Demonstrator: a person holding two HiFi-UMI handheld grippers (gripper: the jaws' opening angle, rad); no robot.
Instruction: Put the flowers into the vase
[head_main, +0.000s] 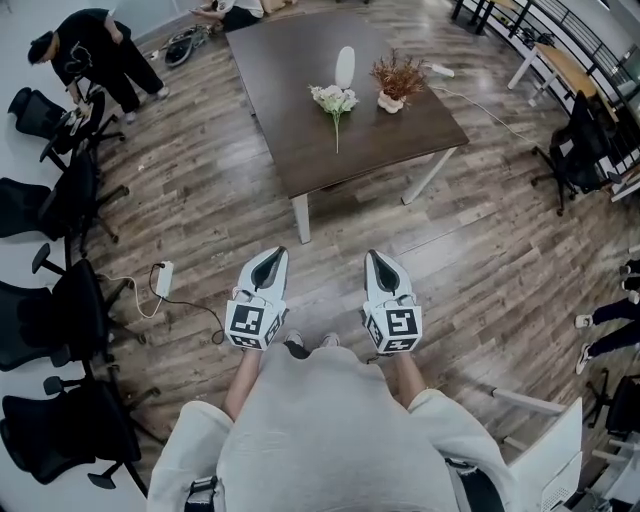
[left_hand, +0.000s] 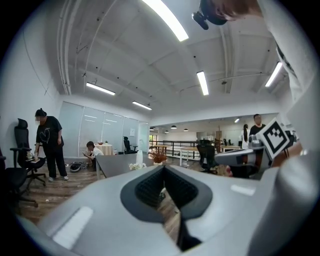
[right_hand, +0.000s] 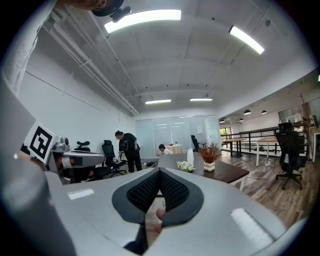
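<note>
Far left, black office chairs (head_main: 60, 300) are standing in a row along the wall, and a person in black (head_main: 95, 55) is bending over near the top one. A white power strip (head_main: 163, 280) is lying on the wood floor (head_main: 200, 200) with its cable trailing, left of the left gripper (head_main: 275, 253). The left gripper is being held out in front of the wearer's body, pointing roughly level toward the table, with its jaws pressing together and nothing between them. Ahead, well apart from both grippers, a dark brown table (head_main: 290, 140) is standing on white legs. The flowers (head_main: 334, 99), a small white bunch on a green stem, are lying flat near the table's middle, stem pointing toward the near edge, not yet in the vase. The vase (head_main: 344, 66), white and upright, is standing just behind the flowers; whether the two are touching is too small to tell. A dried plant (head_main: 398, 76), reddish brown in a small pale pot, is standing just right of the vase. The right gripper (head_main: 374, 256) is being held side by side with the left one, also pointing at the table, jaws closed tight on nothing. Far right, a black chair (head_main: 585, 150) is sitting beside a desk (head_main: 560, 65) with a light wooden top.
</note>
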